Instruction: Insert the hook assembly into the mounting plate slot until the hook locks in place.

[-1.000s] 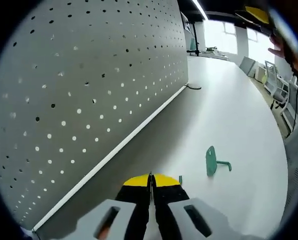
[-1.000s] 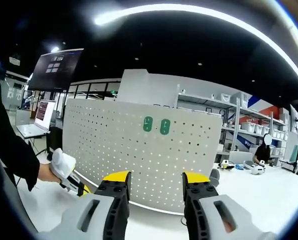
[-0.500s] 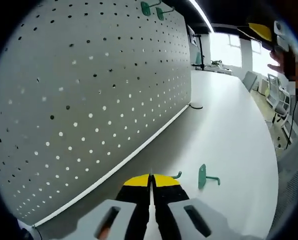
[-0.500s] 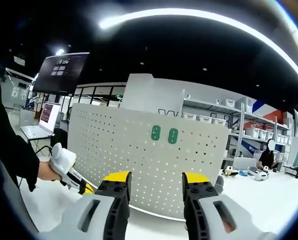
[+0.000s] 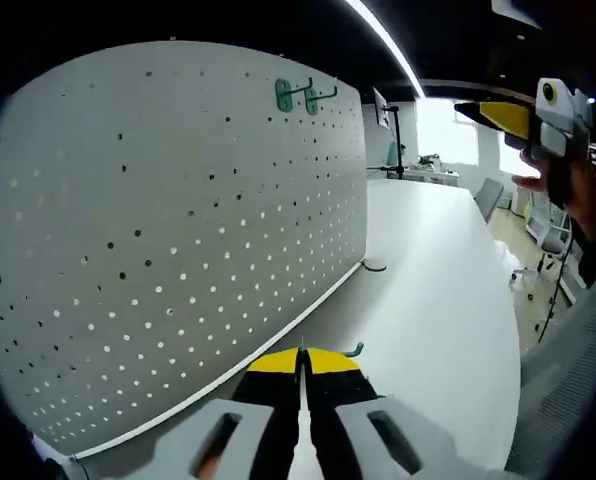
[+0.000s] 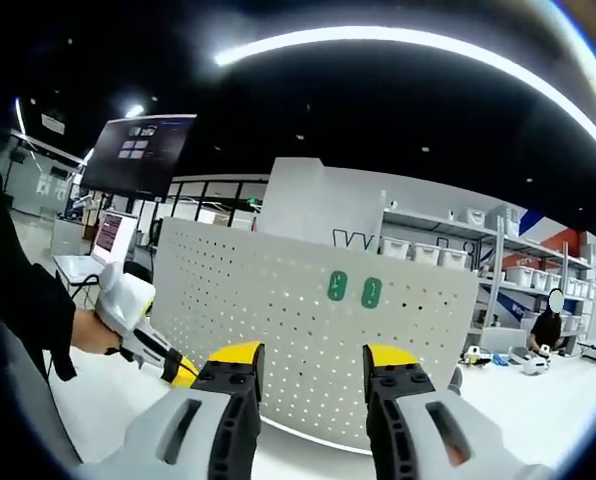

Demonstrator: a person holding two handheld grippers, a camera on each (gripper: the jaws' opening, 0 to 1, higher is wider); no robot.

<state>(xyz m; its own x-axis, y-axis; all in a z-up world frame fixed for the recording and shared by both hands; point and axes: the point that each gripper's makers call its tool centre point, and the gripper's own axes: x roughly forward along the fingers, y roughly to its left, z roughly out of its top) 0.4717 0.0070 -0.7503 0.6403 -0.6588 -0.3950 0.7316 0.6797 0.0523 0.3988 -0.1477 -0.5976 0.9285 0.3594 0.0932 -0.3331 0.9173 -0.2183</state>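
The white pegboard (image 5: 178, 240) stands upright on the white table, with two green hooks (image 5: 298, 95) mounted near its top edge. My left gripper (image 5: 300, 358) is shut low in front of the board. A green hook tip (image 5: 353, 350) sticks out just right of its yellow jaws and stays with them. In the right gripper view the same pegboard (image 6: 278, 320) faces me with the two green hook plates (image 6: 354, 290) side by side. My right gripper (image 6: 313, 355) is open and holds nothing. The left gripper (image 6: 178, 368) shows at the lower left, held by a hand.
The white table (image 5: 428, 290) stretches away to the right of the board. A dark cable (image 5: 375, 266) lies at the board's far foot. The right gripper (image 5: 513, 115) hovers high at the right, held by a hand. A monitor (image 6: 138, 150), laptop (image 6: 108, 235) and shelving (image 6: 518, 275) stand behind.
The left gripper view has tilted upward: the two mounted hooks came into sight and the loose green hook on the table dropped out of the picture. The right gripper stayed open.
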